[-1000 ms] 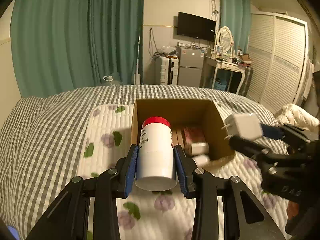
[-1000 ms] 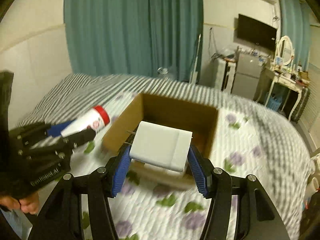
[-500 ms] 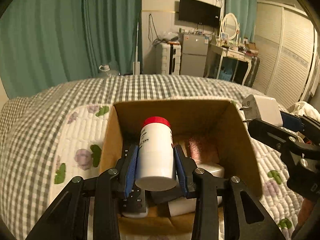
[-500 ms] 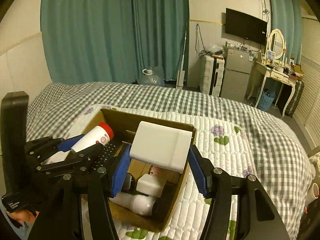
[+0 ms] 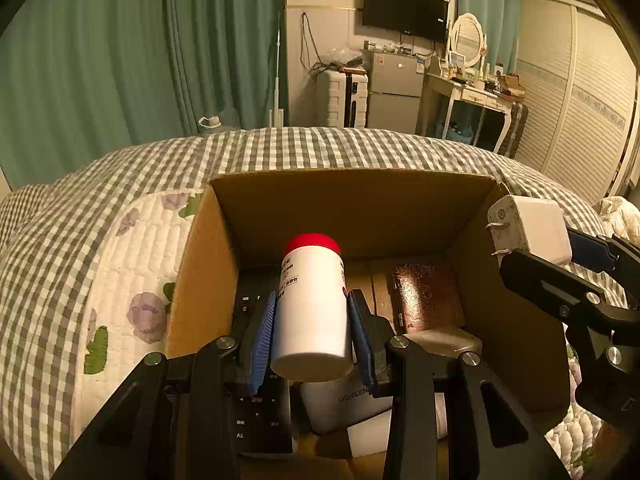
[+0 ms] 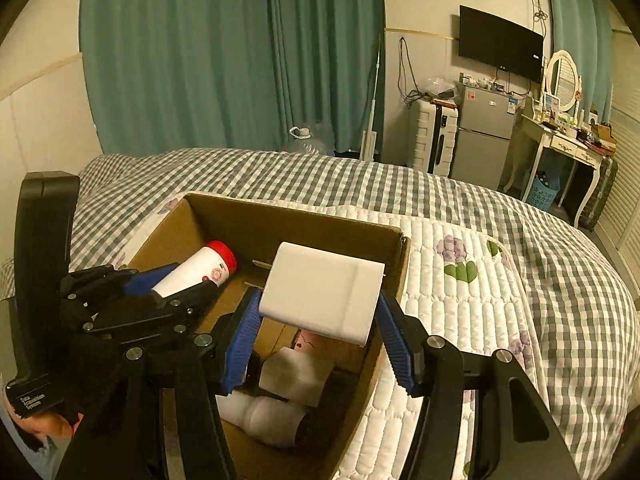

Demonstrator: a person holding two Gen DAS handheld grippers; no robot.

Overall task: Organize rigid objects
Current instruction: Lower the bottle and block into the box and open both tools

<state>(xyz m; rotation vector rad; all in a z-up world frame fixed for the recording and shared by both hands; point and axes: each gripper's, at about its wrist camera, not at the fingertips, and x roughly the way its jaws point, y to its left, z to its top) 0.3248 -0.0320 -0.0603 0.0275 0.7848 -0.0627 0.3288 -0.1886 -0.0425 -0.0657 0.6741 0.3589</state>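
1. the left gripper point(image 5: 312, 336) is clamped on a white bottle with a red cap point(image 5: 311, 304); both blue pads press its sides and the cap end points away from the camera.
2. the bottle hangs over the inside of the cardboard box point(image 5: 348, 200), above the box's left half as the left wrist view shows it, not touching the contents below.
3. the right gripper point(image 6: 318, 334) grips a white charger block point(image 6: 324, 298) between its blue pads; the block sits tilted, its metal prongs pointing toward the box's far left.
4. in the left wrist view the same charger block point(image 5: 528, 228) is held over the right wall of the box, near its top edge.
5. in the right wrist view the left gripper point(image 6: 172, 292) and the bottle point(image 6: 196, 272) appear over the left part of the box point(image 6: 296, 220), beside the charger block but apart from it.
6. inside the box lie a black remote with white button marks point(image 5: 256, 412), a brown patterned case point(image 5: 426, 296) against the right side, and white items near the front, one with printed lettering point(image 5: 348, 400).
7. the right wrist view shows a white rounded bottle point(image 6: 264, 416) lying on its side at the box's near end.
8. the box rests on a white quilted pad with purple flowers point(image 6: 452, 288), spread over a grey checked bedspread point(image 6: 400, 184).
9. teal curtains point(image 6: 232, 56) hang behind the bed.
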